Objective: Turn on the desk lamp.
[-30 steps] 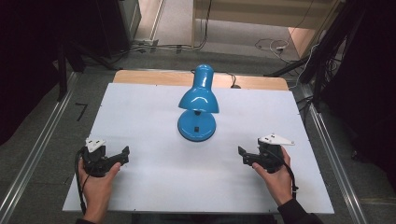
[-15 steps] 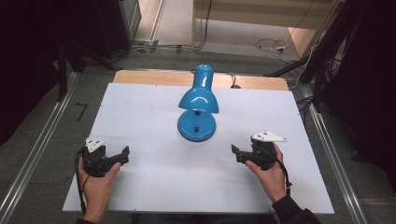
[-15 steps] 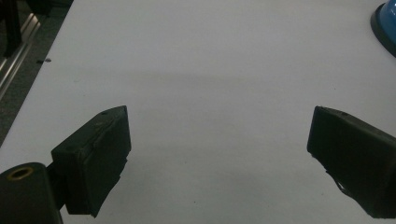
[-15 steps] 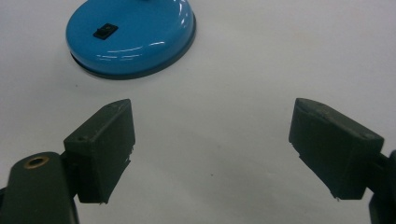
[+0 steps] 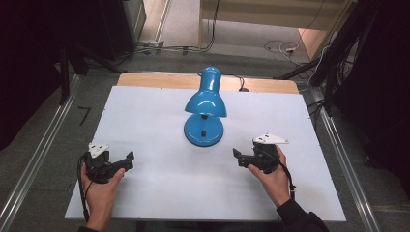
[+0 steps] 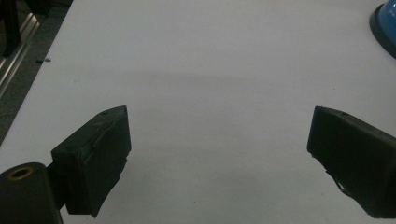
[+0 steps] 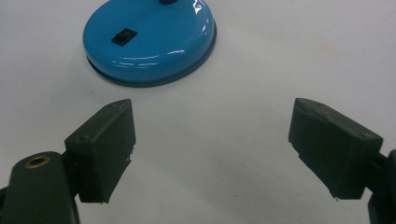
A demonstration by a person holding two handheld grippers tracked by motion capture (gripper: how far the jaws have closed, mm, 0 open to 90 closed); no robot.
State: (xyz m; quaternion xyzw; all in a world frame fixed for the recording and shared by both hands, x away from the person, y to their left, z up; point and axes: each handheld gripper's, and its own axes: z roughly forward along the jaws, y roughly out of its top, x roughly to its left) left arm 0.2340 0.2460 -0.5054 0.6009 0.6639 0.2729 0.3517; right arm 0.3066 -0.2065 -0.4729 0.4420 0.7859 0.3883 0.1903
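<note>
Nearer the lamp (image 5: 204,113) now, right tool (image 5: 239,158) gapes — its switch (image 7: 124,36) seemingly off.

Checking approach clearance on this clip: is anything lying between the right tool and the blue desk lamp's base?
Nothing visible. In the right gripper view, bare white table runs from the open right tool up to the lamp base, switch facing it. The high view shows the same clear stretch.

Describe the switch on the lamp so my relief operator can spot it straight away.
Start at the white rectangular tabletop and find the glossy blue desk lamp near its middle, towards the far edge. Drop to its round blue base, resting flat on the white surface. The small black rectangular rocker switch sits on top of that base, a dark patch on plain blue.
</note>
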